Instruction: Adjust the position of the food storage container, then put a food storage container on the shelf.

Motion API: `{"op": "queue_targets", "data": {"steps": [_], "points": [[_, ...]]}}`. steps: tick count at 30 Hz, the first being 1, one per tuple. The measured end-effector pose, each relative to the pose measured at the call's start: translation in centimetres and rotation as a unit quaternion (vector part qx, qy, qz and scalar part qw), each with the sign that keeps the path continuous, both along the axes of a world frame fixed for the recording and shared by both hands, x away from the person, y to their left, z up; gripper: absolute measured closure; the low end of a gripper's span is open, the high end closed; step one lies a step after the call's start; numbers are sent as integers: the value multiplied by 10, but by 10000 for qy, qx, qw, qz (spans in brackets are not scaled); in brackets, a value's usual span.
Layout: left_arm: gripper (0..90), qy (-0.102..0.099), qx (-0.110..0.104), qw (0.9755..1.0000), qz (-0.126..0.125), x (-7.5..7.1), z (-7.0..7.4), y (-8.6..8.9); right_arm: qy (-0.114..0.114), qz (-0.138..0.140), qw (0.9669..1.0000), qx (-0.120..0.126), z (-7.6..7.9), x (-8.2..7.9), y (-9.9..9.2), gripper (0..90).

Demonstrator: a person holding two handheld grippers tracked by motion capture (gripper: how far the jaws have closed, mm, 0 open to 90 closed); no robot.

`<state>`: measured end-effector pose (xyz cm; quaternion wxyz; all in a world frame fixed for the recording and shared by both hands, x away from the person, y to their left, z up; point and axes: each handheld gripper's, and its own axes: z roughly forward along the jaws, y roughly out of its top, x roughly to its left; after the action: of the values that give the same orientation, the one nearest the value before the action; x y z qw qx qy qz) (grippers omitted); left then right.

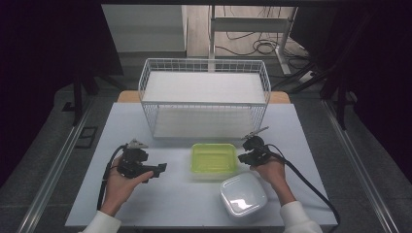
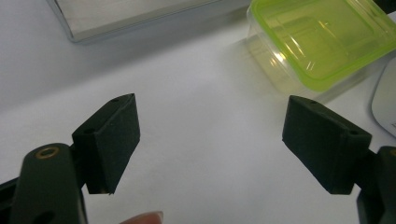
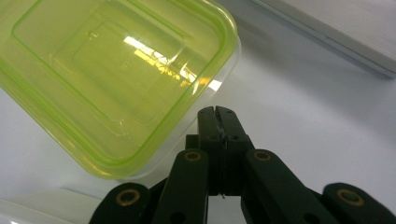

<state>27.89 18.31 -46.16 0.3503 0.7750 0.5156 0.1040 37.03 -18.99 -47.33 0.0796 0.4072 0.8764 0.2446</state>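
Two grippers: on the white table (image 1: 160, 194)
Left gripper (image 1: 156, 169): jaws wide apart, holding nothing
Right gripper (image 1: 242, 156): jaws pressed together, empty, just beside green-lidded container (image 1: 214, 158)
Clear container (image 1: 243, 194): near the person's right hand (image 1: 270, 170)
Wire basket (image 1: 204, 97): behind the containers

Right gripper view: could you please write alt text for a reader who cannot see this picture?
The right hand-held gripper, jaws pressed shut with nothing between them, points at the corner of a square, translucent lime-green plastic container lid on a white table. The edge of a white slab crosses the upper right corner.
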Motion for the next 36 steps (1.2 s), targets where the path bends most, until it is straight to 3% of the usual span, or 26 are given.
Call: {"op": "queue_targets", "data": {"steps": [7,12,14,17,20,23,26,29,36], "points": [[188,-2,-23,10000,-14,3,-1,-1,45,64,9999,92,-2,0,2,888],[190,-76,-116,9999,7,4,1,-2,-199,-28,9998,-56,6,-5,-3,884],[192,-95,-180,9998,0,3,2,-2,-439,-173,9989,34,18,-9,-12,840],[192,-124,-201,9997,6,1,3,-2,-676,-282,9968,305,29,-13,-19,676],[192,-138,-220,9997,21,1,5,-1,-769,-450,9935,705,40,-16,-25,465],[192,-141,-241,9996,25,1,6,0,-837,-479,9906,973,47,-19,-30,361],[192,-133,-207,9997,0,1,5,-2,-887,-465,9889,1100,51,-22,-33,315],[192,-119,-190,9997,-20,2,4,-4,-958,-447,9889,1048,52,-23,-35,301],[191,-139,-208,9997,-66,3,5,-8,-831,-569,9869,1262,51,-23,-41,276]]}}
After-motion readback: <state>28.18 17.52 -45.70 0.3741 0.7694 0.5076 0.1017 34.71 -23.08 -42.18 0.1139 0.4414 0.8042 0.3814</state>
